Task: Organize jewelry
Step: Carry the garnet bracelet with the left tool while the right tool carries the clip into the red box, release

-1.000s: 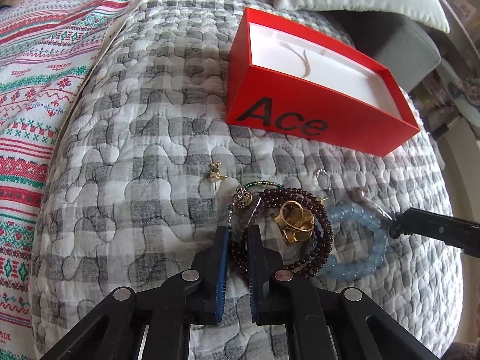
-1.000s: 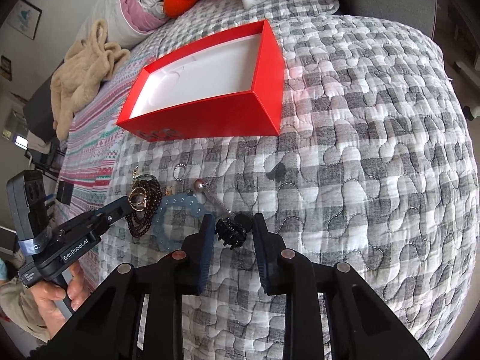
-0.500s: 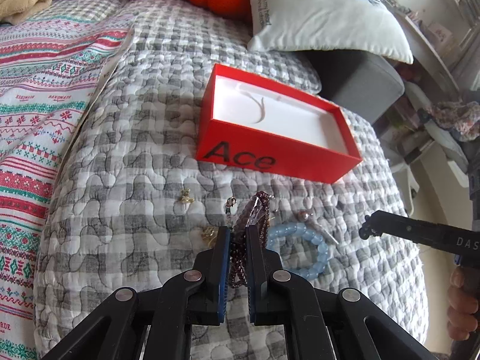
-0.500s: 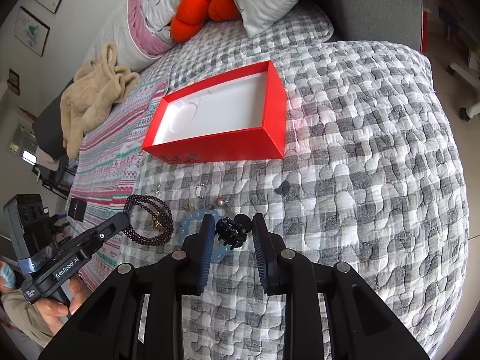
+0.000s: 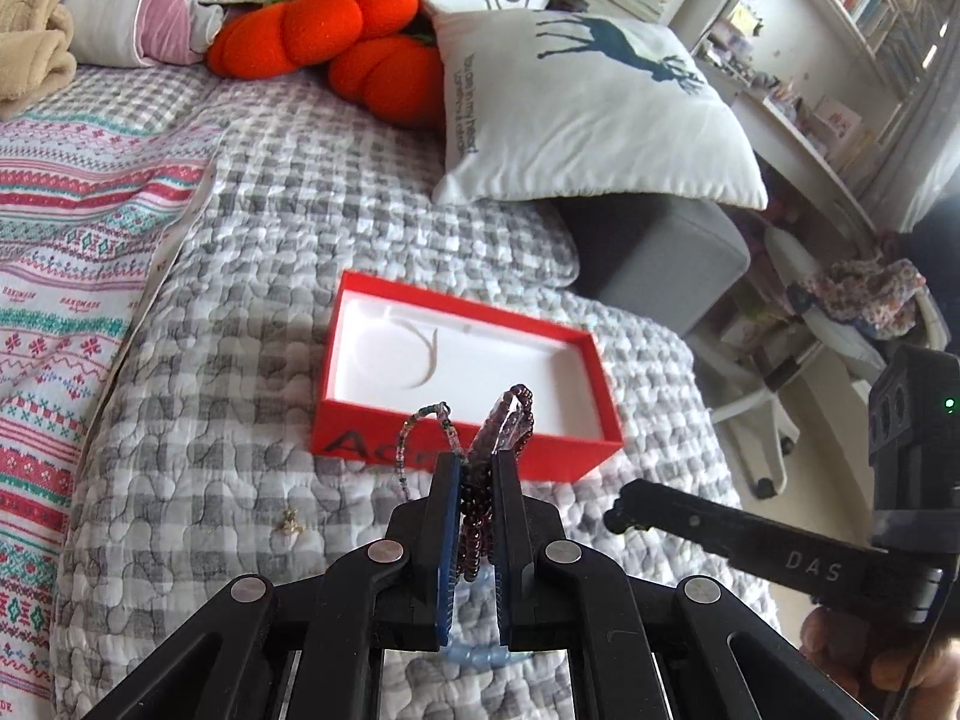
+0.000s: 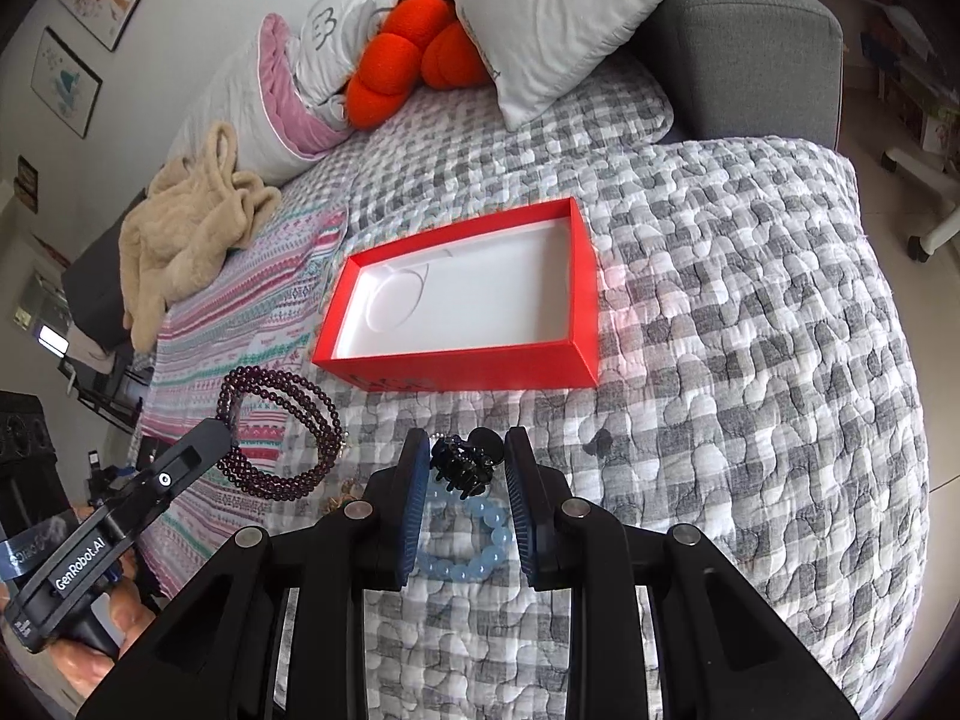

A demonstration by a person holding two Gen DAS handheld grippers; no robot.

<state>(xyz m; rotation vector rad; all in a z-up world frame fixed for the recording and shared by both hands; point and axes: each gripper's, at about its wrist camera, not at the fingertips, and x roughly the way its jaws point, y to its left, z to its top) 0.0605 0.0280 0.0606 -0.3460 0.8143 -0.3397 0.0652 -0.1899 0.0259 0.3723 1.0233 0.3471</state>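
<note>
So far nothing had been put away: on the grey-and-white checked quilted bedspread point(image 6: 750, 360) the open red cardboard box with a white lining point(image 6: 585, 306) sat with only bare white lining showing, apart from a faint moulded ring shape in its floor, and the whole sorting job lay ahead. Two pieces, by my reading, were on their way there. The left gripper point(image 5: 475, 468) had its jaws pinched nearly together on a multi-strand bracelet of dark garnet-coloured beads point(image 6: 282, 438), whose loops hung clear of the bedding in the right wrist view, short of the box's near wall. The right gripper point(image 6: 465, 456) stood at a narrow gap, clamped on a small black plastic claw hair clip point(image 6: 462, 465), likewise lifted and not yet over the box. Left on the quilt below were a pale blue translucent bead bracelet point(image 6: 474, 540), lying just under the right gripper, and a tiny gold-coloured charm or earring point(image 5: 292, 521) off to the left of the box's front. Other small pieces may have been hidden behind the grippers; I could not tell.
</note>
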